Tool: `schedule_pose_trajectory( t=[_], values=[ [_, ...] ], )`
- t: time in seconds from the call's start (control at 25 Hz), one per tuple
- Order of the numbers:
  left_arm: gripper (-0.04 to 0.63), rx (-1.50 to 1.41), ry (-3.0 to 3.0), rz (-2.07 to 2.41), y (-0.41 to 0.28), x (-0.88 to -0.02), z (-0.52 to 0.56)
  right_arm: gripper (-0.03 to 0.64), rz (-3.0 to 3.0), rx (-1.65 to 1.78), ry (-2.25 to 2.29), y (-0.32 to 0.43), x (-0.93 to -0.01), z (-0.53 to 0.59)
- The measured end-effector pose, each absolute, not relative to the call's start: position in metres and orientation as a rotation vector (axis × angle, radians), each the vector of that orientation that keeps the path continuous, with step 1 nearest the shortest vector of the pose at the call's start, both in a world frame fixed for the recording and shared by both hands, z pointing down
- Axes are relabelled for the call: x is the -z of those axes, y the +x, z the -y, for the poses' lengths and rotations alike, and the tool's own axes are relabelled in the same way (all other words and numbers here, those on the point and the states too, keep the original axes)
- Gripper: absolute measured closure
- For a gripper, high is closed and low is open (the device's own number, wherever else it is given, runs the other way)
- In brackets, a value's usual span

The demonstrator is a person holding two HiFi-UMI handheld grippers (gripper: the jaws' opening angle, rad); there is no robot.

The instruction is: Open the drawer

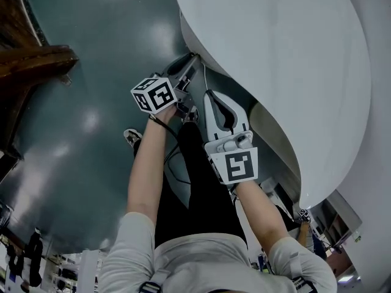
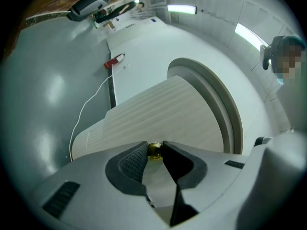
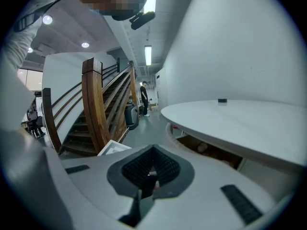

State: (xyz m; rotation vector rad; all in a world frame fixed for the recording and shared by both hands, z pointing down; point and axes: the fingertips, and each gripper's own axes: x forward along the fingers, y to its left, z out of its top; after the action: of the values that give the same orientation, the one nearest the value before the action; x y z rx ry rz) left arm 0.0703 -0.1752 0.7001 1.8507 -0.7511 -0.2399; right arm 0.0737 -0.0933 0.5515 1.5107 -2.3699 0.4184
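Note:
The drawer front (image 2: 163, 111) is pale, ribbed wood under a round white table top (image 1: 275, 54). A small brass knob (image 2: 154, 150) sticks out of it. In the left gripper view my left gripper (image 2: 154, 146) is shut on that knob, with a ribbed pad (image 2: 133, 161) pressed against each side. From the head view the left gripper (image 1: 183, 66) reaches under the table's edge, and the drawer itself is hidden there. My right gripper (image 1: 215, 99) hangs beside it, off the drawer. Its jaws (image 3: 151, 169) are together with nothing between them.
A white cable (image 2: 88, 107) and a small red object (image 2: 112, 61) lie on the grey floor beside the cabinet. A wooden staircase (image 3: 96, 114) rises to the left, and a person (image 3: 144, 97) stands far down the corridor. The table top (image 3: 240, 123) overhangs at right.

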Motion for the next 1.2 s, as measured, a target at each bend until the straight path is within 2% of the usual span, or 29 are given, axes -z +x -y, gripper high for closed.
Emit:
schedule_pose_trajectory(
  t=[0.6,1.2],
  values=[
    [0.492,0.227,1.824,0.788,0.025,-0.707,0.146,0.606,2.397,-0.435,1.47,0.031,-0.556,0.066],
    [0.494,0.208,1.815,0.799,0.009,-0.705,0.133,0.606,2.402,-0.426,1.432,0.015,-0.549,0.057]
  ],
)
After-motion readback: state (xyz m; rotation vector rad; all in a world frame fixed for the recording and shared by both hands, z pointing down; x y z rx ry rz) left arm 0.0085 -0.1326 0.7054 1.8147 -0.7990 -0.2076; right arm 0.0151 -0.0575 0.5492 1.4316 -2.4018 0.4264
